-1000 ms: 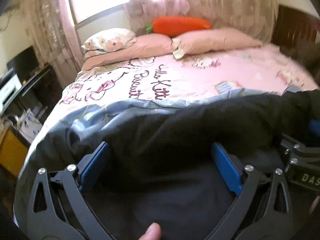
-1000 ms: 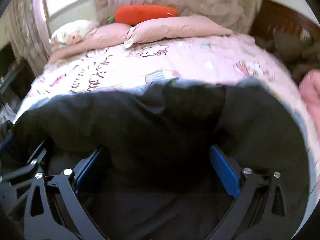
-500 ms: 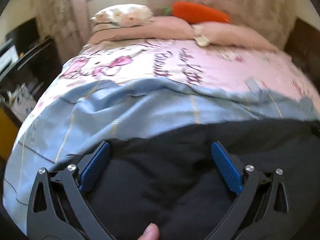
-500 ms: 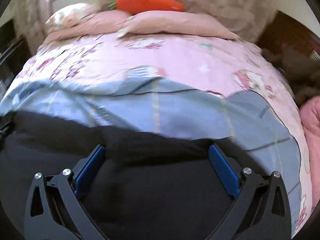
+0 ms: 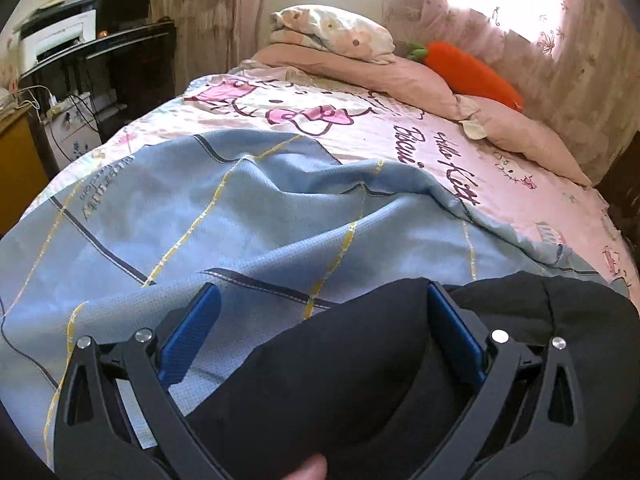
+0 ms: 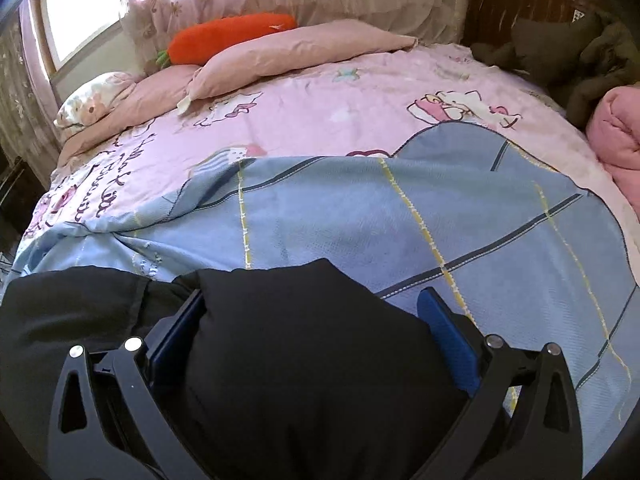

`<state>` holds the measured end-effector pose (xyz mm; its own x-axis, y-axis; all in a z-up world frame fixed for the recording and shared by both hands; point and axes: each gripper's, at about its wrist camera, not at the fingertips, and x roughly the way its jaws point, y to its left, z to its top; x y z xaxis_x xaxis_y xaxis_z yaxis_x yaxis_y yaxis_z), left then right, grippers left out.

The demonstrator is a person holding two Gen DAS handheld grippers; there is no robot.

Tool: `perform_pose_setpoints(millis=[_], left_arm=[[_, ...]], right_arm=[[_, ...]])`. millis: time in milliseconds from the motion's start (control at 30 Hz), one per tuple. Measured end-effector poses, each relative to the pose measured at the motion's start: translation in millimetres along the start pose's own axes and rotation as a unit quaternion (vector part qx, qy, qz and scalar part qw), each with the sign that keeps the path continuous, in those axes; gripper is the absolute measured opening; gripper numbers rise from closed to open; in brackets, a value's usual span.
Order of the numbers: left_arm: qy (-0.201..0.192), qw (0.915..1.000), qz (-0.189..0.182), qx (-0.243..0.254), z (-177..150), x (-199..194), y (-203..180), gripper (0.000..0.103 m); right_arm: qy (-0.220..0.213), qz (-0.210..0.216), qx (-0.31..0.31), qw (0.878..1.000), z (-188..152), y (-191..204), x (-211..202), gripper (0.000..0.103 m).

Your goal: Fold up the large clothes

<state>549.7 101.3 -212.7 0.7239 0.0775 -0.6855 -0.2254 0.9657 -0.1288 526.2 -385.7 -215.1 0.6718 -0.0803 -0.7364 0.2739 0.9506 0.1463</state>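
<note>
A large black garment (image 5: pixel 360 368) lies bunched at the near edge of the bed, on a light blue checked blanket (image 5: pixel 240 216). In the left wrist view my left gripper (image 5: pixel 324 312) stands wide open, with the black cloth lying between and over its blue pads (image 5: pixel 188 332). In the right wrist view the garment (image 6: pixel 300 352) fills the space between the blue pads (image 6: pixel 444 332) of my right gripper (image 6: pixel 312 308), which is also wide open. The blue blanket (image 6: pixel 400 216) spreads beyond it.
The pink Hello Kitty bedsheet (image 5: pixel 360 120) covers the bed. Pillows (image 5: pixel 332 32) and an orange carrot plush (image 6: pixel 228 36) lie at the head. A desk with a printer (image 5: pixel 60 40) stands at the left. A pink quilt (image 6: pixel 616 136) and dark clothes (image 6: pixel 560 44) lie at the right.
The black garment has come down from a raised spread to a low bunch at the near edge, uncovering the blue blanket. The left view has turned left, the right view right.
</note>
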Motion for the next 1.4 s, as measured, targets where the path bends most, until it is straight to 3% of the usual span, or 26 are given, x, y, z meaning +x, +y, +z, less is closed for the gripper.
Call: perform_pose_setpoints(millis=[167, 233, 267, 333, 367, 433, 500, 567, 600, 700, 867, 967, 1000, 1033, 1067, 1133, 1167, 1200, 1233, 1300, 1400], left_arm=[[0.009, 0.9981, 0.041, 0.045, 2, -10, -20, 0.101], [-0.006, 0.9968, 0.045, 0.065, 4, -28, -31, 0.101], [-0.027, 0.997, 0.021, 0.07, 4, -46, -39, 0.101], [-0.075, 0.9934, -0.047, 0.073, 2, -85, -56, 0.101], [-0.102, 0.9869, -0.098, 0.077, -1, -106, -66, 0.101], [-0.129, 0.9744, -0.164, 0.083, -11, -128, -87, 0.101], [-0.109, 0.9713, -0.185, 0.103, -23, -123, -108, 0.101], [-0.057, 0.9754, -0.145, 0.156, -48, -93, -134, 0.101], [-0.031, 0.9768, -0.126, 0.17, -64, -74, -139, 0.101], [-0.054, 0.9829, -0.135, 0.113, -73, -70, -119, 0.101], [-0.022, 0.985, -0.112, 0.129, -66, -66, -126, 0.101], [-0.029, 0.9899, -0.107, 0.089, -66, -93, -113, 0.101], [-0.048, 0.9897, -0.118, 0.066, -69, -107, -99, 0.101], [-0.058, 0.991, -0.108, 0.054, -73, -115, -90, 0.101], [-0.068, 0.9947, -0.064, 0.042, -75, -118, -73, 0.101], [-0.072, 0.9968, 0.004, 0.034, -79, -114, -37, 0.101], [-0.066, 0.9972, 0.019, 0.028, -80, -112, -17, 0.101], [-0.06, 0.9978, 0.016, 0.023, -81, -112, 1, 0.101], [-0.059, 0.9977, 0.022, 0.025, -83, -114, 20, 0.101], [-0.065, 0.9949, 0.069, 0.034, -85, -121, 52, 0.101], [-0.052, 0.9944, 0.092, 0.005, -86, -134, 102, 0.101]], right_arm=[[-0.004, -0.032, -0.011, 0.999, -4, 2, -12, 0.102], [-0.073, -0.049, -0.03, 0.996, -8, 12, -47, 0.102], [-0.108, -0.037, -0.038, 0.993, -11, 17, -64, 0.102], [-0.177, 0.029, -0.063, 0.982, -22, 33, -110, 0.102], [-0.177, 0.046, -0.075, 0.98, -24, 40, -118, 0.102], [-0.147, 0.066, -0.101, 0.982, -30, 61, -120, 0.102], [-0.104, 0.071, -0.117, 0.985, -38, 78, -101, 0.102], [-0.063, 0.059, -0.131, 0.988, -50, 86, -71, 0.102], [-0.058, 0.077, -0.119, 0.988, -53, 82, -65, 0.102], [-0.083, 0.078, -0.099, 0.989, -61, 77, -62, 0.102], [-0.066, 0.034, -0.115, 0.991, -59, 88, -66, 0.102], [-0.077, 0.043, -0.084, 0.993, -62, 80, -92, 0.102], [-0.103, 0.067, -0.074, 0.99, -70, 72, -109, 0.102], [-0.122, 0.061, -0.079, 0.988, -77, 66, -118, 0.102], [-0.127, 0.019, -0.093, 0.987, -82, 59, -119, 0.102], [-0.101, -0.035, -0.101, 0.989, -88, 35, -103, 0.102], [-0.091, -0.005, -0.087, 0.992, -92, 11, -99, 0.102], [-0.092, -0.003, -0.073, 0.993, -95, -3, -100, 0.102], [-0.097, -0.046, -0.062, 0.992, -98, -18, -104, 0.102], [-0.098, -0.099, -0.056, 0.989, -102, -43, -110, 0.102], [-0.061, -0.08, 0.008, 0.995, -103, -81, -120, 0.102]])
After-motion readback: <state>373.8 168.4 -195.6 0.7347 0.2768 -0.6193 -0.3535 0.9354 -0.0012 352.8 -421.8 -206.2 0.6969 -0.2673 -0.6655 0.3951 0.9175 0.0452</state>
